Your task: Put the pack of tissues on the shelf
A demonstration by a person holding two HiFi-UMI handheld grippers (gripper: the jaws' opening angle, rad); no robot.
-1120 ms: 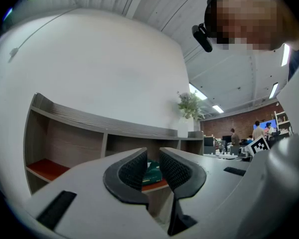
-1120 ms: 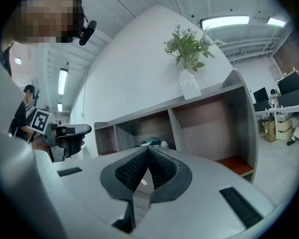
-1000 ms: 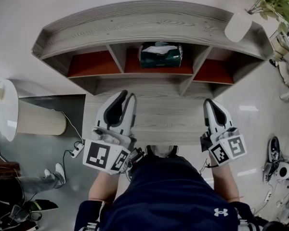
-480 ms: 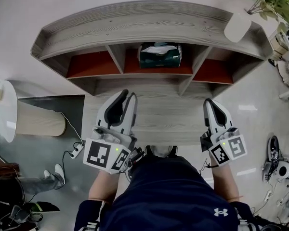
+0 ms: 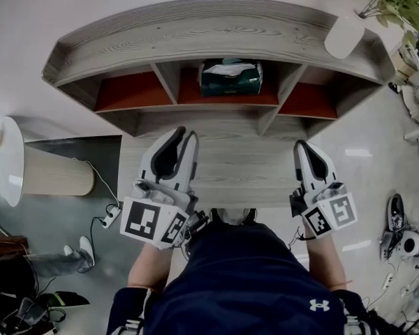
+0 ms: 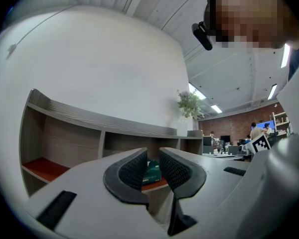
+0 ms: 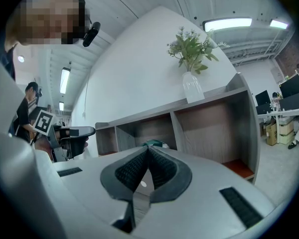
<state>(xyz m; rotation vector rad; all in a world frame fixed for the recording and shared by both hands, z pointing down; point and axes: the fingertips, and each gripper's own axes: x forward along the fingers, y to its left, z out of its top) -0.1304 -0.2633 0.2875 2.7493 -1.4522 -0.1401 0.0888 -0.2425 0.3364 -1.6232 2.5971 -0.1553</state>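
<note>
Nothing moved: tissue pack [image 5: 230,79] sits in shelf [image 5: 216,37] middle compartment.

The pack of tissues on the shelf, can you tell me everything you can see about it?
The pack of tissues is dark green and looks like soft, slightly crinkly plastic wrap. Something white, likely a tissue, shows at the opening on its top. It lies flat in the middle compartment of the grey wood-look shelf, resting on that compartment's red floor, roughly centred between the two dividers. Nothing else touches it.
</note>
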